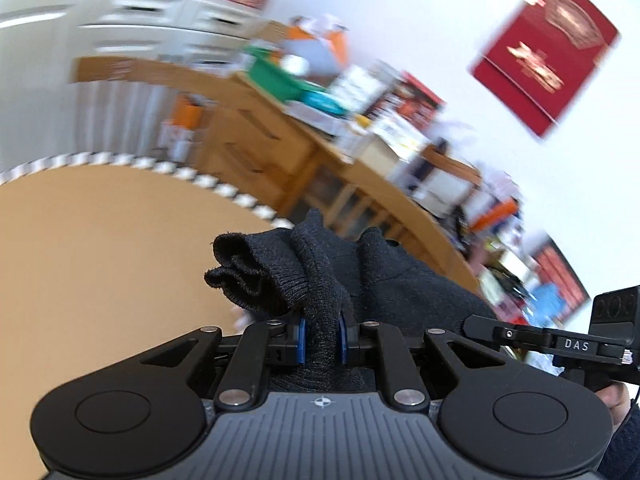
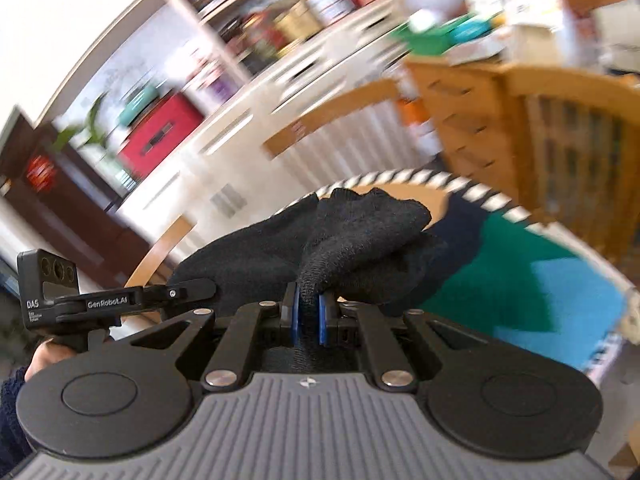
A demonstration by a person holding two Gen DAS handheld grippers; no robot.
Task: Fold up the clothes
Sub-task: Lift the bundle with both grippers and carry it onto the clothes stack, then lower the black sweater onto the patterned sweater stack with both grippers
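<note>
Hanging bunched between both tools, the black knitted garment (image 1: 320, 276) is lifted clear of the round tan desk (image 1: 100, 260) with its black-and-white striped rim. The left gripper (image 1: 322, 340) has its blue-padded jaws nearly closed on a fold of the knit — the right gripper (image 2: 308, 316) pinches another fold the same way. Beyond the right one, a teal and blue cloth (image 2: 532, 292) lies on the desk. Blurred wooden furniture and shelves stand behind.

bright daylight, motion-blurred fisheye backgrounds
</note>
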